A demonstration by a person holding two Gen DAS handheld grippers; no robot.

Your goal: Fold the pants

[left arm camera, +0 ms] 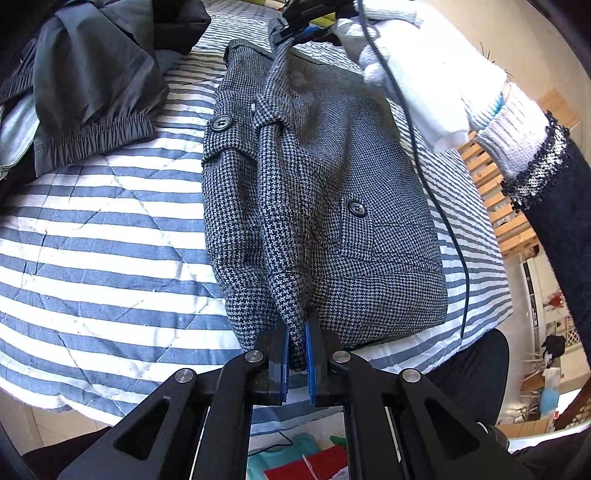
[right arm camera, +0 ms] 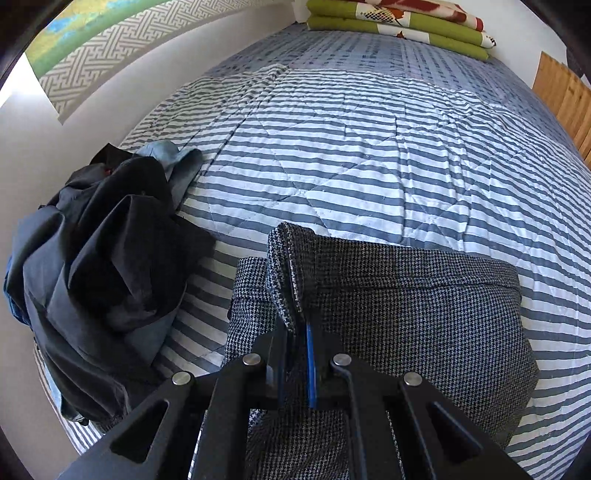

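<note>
- Left gripper [left arm camera: 296,332]: its blue-padded jaws are pinched nearly together on a raised fold of the houndstooth pants [left arm camera: 354,192] at the near end.
- Right gripper [right arm camera: 297,332]: likewise clamped on a bunched ridge of the same cloth, with only a thin gap between the pads (the fabric fills it).
- From the left wrist view, that right gripper shows at the far end of the pants, held by a white-gloved hand [left arm camera: 417,70] with a dark cable trailing from it.
- Pants lie folded on the striped quilt [right arm camera: 332,147], two buttons facing up.
- A heap of dark clothes [right arm camera: 103,266] sits beside the pants, on the quilt's edge.
- Folded green blankets [right arm camera: 399,26] rest at the bed's far end.
</note>
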